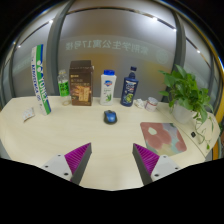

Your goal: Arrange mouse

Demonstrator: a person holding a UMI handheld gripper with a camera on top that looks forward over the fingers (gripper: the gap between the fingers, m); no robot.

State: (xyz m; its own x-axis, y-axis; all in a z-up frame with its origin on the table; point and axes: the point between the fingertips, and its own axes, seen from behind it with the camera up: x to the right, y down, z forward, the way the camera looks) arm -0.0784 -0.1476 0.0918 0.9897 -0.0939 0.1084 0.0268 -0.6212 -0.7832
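A small dark blue mouse point(110, 117) lies on the pale table point(60, 125), well beyond my fingers and a little right of centre. A pinkish-brown mouse mat point(163, 137) lies on the table to the right, just beyond my right finger. My gripper point(112, 158) is open and empty, held above the table's near part. Its two fingers with purple pads point(78, 157) stand wide apart with only bare table between them.
Along the back stand a green-white pack point(41, 88), a small bottle point(63, 87), a brown box point(81, 82), a white bottle point(107, 87) and a dark blue bottle point(129, 87). A leafy potted plant point(186, 94) stands at the right.
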